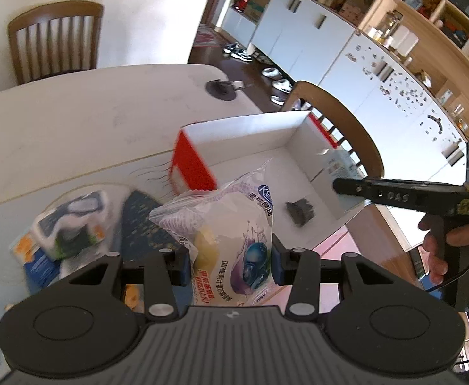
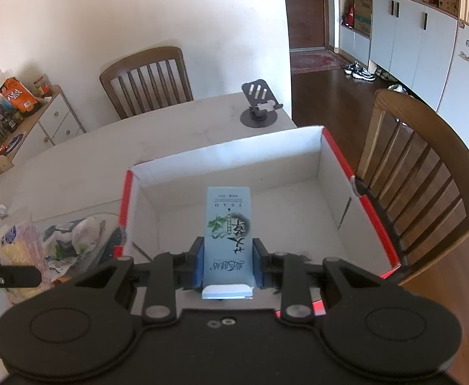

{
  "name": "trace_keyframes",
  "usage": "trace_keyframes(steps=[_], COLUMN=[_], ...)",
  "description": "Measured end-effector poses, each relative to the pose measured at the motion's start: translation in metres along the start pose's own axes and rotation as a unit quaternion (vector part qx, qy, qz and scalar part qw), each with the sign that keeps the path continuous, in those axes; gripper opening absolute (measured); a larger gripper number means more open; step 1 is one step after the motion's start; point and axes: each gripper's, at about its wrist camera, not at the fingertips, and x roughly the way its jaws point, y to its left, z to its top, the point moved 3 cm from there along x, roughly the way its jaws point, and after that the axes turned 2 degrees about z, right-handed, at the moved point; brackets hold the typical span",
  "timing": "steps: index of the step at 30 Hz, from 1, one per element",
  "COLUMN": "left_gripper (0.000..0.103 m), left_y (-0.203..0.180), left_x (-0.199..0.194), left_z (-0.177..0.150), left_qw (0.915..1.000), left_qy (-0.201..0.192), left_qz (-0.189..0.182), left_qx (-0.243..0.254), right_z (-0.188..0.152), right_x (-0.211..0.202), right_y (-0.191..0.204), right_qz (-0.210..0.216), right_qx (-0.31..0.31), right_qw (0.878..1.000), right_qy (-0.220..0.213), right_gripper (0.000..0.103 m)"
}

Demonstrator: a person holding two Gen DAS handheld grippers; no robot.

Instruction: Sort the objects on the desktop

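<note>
My left gripper [image 1: 231, 264] is shut on a clear snack packet [image 1: 234, 224] with a blueberry print and holds it above the table, near the red and white cardboard box [image 1: 192, 163]. A small dark object [image 1: 300, 212] lies on the box floor. My right gripper [image 2: 228, 264] is shut on a light blue carton [image 2: 228, 234] with a leaf print and holds it over the open box [image 2: 375, 215]. The right gripper also shows in the left wrist view [image 1: 349, 189], reaching over the box wall. The snack packet shows at the left in the right wrist view [image 2: 13, 250].
Several packets [image 1: 71, 224] lie on a round plate [image 2: 83, 234] left of the box. A black phone stand [image 2: 260, 102] is at the table's far corner. Wooden chairs stand behind [image 2: 147, 80] and right [image 2: 426, 166] of the table. Cabinets line the right wall.
</note>
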Motion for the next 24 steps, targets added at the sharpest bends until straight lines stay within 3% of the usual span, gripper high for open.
trace_keyframes(steps=[13,24], left_gripper=[0.043,0.043], left_y=[-0.052,-0.075], left_x=[0.050,0.110], left_z=[0.036,0.050], left_qw=[0.9983,0.9949], left_qy=[0.012,0.042], left_qz=[-0.031,-0.026], left_qx=[0.049,0.088], right_z=[0.011,0.016], right_x=[0.018,0.041], right_y=[-0.041,-0.058], right_qz=[-0.004,-0.008], right_qx=[0.002,0.000], right_qw=[1.000,0.999], right_qy=[0.016,0.035], right_gripper=[0.028,0.028])
